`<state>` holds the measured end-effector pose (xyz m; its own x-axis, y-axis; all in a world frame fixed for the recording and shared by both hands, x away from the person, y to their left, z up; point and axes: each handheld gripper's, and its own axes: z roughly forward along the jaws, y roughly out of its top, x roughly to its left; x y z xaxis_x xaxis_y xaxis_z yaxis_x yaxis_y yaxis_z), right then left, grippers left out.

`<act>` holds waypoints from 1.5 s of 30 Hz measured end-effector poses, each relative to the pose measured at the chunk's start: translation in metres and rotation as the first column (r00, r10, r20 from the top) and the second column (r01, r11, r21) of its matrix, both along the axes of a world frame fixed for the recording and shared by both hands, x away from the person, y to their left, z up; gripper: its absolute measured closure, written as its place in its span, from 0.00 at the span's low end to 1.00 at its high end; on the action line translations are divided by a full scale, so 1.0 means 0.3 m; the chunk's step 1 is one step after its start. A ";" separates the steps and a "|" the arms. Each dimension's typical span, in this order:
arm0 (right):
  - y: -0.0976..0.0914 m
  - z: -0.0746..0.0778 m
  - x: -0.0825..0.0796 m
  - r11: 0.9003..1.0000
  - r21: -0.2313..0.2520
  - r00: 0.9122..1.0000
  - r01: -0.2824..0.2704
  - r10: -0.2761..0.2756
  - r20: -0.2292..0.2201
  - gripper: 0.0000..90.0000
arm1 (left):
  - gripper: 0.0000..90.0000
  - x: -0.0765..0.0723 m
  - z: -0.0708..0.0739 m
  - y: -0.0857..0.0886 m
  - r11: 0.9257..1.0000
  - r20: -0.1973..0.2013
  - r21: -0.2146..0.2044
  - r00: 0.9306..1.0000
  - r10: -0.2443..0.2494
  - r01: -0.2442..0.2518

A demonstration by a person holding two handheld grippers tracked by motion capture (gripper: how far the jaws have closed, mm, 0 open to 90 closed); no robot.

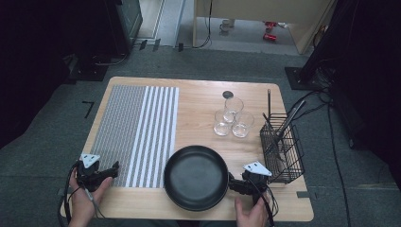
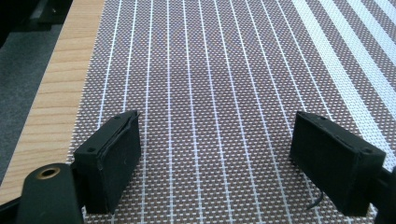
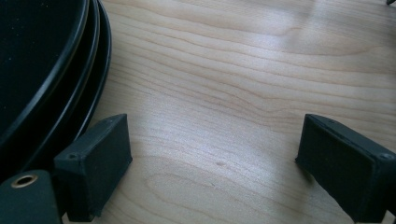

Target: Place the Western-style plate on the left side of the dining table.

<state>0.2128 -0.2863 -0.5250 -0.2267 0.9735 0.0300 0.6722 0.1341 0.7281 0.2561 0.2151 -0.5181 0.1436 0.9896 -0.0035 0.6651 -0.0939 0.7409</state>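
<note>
a: a person sits at a wooden table (image 1: 203, 94), a claw in each hand. where is the frying pan?

b: the black frying pan (image 1: 196, 177) sits on the table near the front edge, just right of the striped placemat (image 1: 137, 135). its rim touches or slightly overlaps the mat's right edge; the high view does not settle which.

a: and the right claw?

b: the right claw (image 1: 236, 185) lies low at the pan's right side. in the right gripper view its jaws stand wide apart with bare wood between them, and the pan's dark rim (image 3: 56, 74) curves past just beside the left jaw. nothing is gripped.

a: the left one?

b: the left claw (image 1: 111, 171) rests at the front left corner of the placemat. in the left gripper view its jaws are spread wide over the woven mat (image 2: 215, 84), holding nothing. the table's wood shows along the mat's left edge.

a: what else is on the table?

b: three clear glasses (image 1: 231, 118) stand clustered together toward the far right, well apart from the pan. a small dark disc (image 1: 228, 94) lies just behind them. a black wire rack (image 1: 283, 151) stands at the right edge, with dark utensils (image 1: 288, 118) leaning upright in it.

a: the hands?

b: the left hand (image 1: 82, 203) and the right hand (image 1: 250, 213) come in from the bottom edge, each wrapped round its claw's handle, cables trailing.
</note>
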 end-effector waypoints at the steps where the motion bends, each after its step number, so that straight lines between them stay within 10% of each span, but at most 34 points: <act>1: 0.000 0.000 0.000 1.000 0.000 1.000 0.000 0.000 0.000 0.11 | 0.18 0.000 0.000 0.000 1.000 0.001 0.000 1.000 0.001 -0.001; 23: 0.004 0.000 -0.011 1.000 0.005 1.000 0.018 -0.018 0.002 0.12 | 0.18 -0.001 0.009 0.013 0.999 -0.009 -0.037 1.000 -0.012 0.012; 45: 0.044 0.096 -0.060 0.998 -0.043 0.994 0.052 -0.048 0.098 0.25 | 0.18 -0.045 0.115 -0.070 0.996 0.107 -0.064 0.993 -0.054 0.061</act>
